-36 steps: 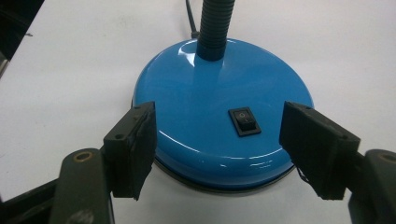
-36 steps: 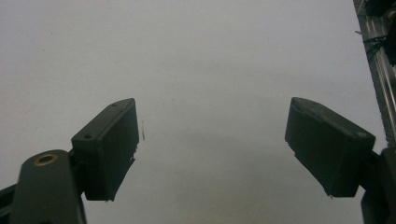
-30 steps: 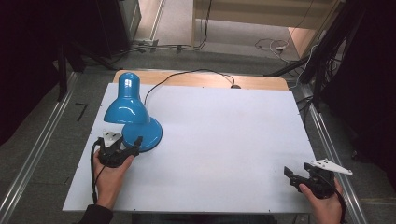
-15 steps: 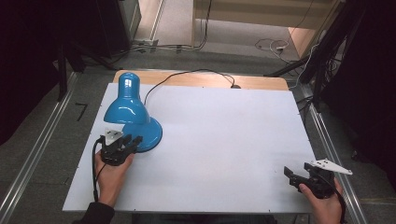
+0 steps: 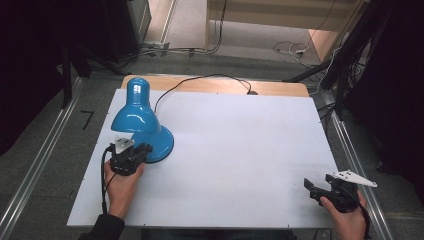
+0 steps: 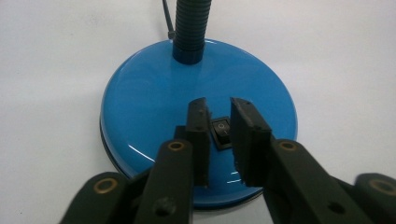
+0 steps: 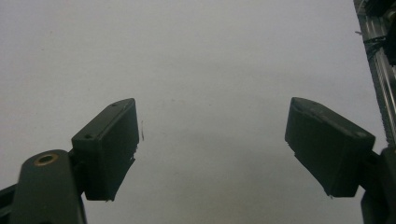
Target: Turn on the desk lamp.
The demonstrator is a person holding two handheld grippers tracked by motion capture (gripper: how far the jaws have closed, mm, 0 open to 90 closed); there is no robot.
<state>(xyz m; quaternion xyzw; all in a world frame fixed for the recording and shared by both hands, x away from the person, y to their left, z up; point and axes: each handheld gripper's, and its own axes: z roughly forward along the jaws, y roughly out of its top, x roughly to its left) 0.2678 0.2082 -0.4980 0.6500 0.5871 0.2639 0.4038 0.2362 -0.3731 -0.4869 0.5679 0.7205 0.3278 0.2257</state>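
Note:
A blue desk lamp stands at the table's left, its shade (image 5: 134,112) tipped down over its round base (image 5: 164,144). My left gripper (image 5: 145,149) reaches over the base's near edge. In the left gripper view its jaws (image 6: 218,109) are nearly together, with a narrow gap. They hover just above the black rocker switch (image 6: 222,133) on the blue base (image 6: 149,93) and hold nothing. The ribbed black neck (image 6: 189,23) rises behind. My right gripper (image 5: 311,186) rests at the near right corner, open wide (image 7: 212,126) over bare white table.
The white tabletop (image 5: 240,135) stretches between the two grippers. The lamp's black cable (image 5: 200,79) runs off the far edge over a wooden strip. Metal rails (image 5: 350,150) flank the table on both sides.
My left gripper has edged slightly forward over the lamp base. The right gripper and the lamp have stayed put.

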